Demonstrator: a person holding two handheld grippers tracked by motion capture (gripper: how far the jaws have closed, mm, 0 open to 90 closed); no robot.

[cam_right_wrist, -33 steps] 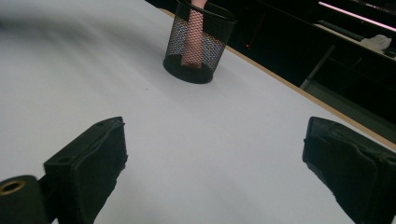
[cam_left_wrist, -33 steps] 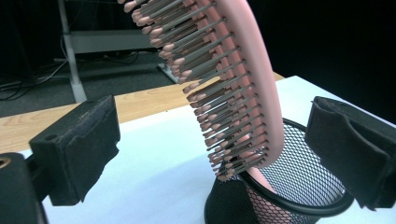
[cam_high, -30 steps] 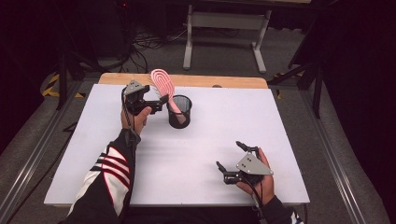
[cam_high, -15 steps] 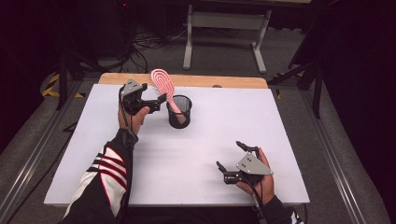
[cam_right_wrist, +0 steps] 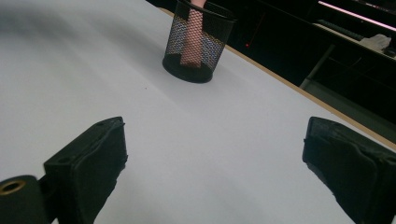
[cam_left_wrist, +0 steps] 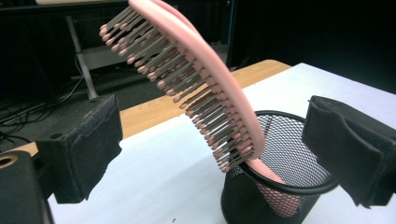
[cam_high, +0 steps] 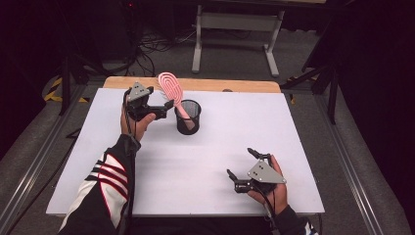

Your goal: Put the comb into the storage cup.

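Since the pink brush (cam_high: 171,92) stands in the black cup (cam_high: 188,117), your left gripper (cam_high: 161,108) beside the cup and right gripper (cam_high: 241,166) well away both gape, leaving little to do.

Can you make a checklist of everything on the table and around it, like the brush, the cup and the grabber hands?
Surface: white table, bare apart from the cup; wooden strip along its far edge.
Job's things: pink brush stands handle-down in the black mesh cup, leaning, bristles toward the left gripper.
Clutter: nothing seen.
Grippers: left gripper open beside the brush, jaws apart on either side of it, not touching; right gripper open, resting near the table's front edge, holding nothing.
Cables: a cable runs from the left gripper along the sleeve; more cables lie on the floor behind the table.
Surroundings: dark room, grey stand behind the table.
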